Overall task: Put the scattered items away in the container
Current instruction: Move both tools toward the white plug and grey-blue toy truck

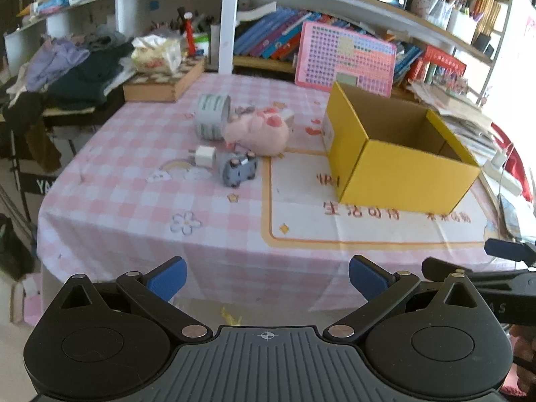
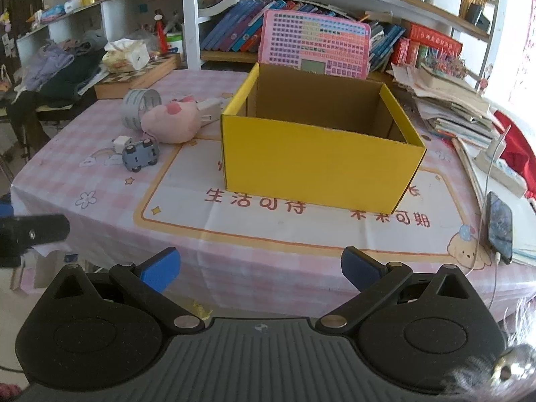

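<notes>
1. Yellow cardboard box (image 2: 321,157) stands open and apparently empty on the pink checked tablecloth (image 1: 134,221), straight ahead of my right gripper (image 2: 260,269) and ahead-right of my left gripper (image 1: 268,276).
2. Both my grippers are spread wide and hold nothing; both hover off the near table edge.
3. The scattered items sit clustered to the left of the box, ahead and slightly left of my left gripper, so I judge the left the nearer one.
4. Count: one grey toy car (image 1: 237,169), nearest me, lying crosswise; one white charger plug (image 1: 204,156) touching its left side; one pink plush pig (image 1: 258,130) behind; one grey tape roll (image 1: 212,117) on edge; one small white item (image 1: 287,116) behind the plush, unclear.
</notes>
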The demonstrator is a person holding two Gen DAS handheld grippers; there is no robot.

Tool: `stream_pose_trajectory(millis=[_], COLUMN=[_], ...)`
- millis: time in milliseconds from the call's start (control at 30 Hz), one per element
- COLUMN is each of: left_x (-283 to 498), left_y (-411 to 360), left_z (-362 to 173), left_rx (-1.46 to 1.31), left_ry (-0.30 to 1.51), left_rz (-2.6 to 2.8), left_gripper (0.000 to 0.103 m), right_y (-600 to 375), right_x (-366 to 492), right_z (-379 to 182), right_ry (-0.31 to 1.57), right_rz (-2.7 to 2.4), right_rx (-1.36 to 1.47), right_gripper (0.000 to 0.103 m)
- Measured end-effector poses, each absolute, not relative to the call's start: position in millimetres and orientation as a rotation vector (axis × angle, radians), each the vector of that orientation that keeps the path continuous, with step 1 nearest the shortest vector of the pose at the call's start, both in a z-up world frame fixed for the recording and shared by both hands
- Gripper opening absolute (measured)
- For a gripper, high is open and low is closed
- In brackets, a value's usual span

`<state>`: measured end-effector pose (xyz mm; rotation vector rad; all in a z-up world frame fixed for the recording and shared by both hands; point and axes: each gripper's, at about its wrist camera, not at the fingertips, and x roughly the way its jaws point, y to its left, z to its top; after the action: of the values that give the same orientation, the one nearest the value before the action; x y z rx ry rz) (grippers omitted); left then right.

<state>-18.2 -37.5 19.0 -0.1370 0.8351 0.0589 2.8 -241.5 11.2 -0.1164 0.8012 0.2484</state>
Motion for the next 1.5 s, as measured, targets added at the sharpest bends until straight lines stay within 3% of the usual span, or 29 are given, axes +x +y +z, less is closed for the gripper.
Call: stream_pose_trajectory(millis=[833,1333,1500], left_x=[8,60,73], left_y=[-9,92,128], left_z=[9,3,9], left_rx=[-0.083,0.010,0.022], left_ry=[0.965,0.944,0.893], left_rz=[0.235,0.118,0.134], left_gripper=[0.103,0.103,0.103], right_y=[-212,-110,-66], right_x=[43,73,81], right_z=[-3,-9,-4], right_ry=[0.878,0.864,0.807], right_rz=[0.459,0.353,0.406], right_rx=[-0.070,-0.025,-0.058], right_gripper=[0.101,0.101,0.089])
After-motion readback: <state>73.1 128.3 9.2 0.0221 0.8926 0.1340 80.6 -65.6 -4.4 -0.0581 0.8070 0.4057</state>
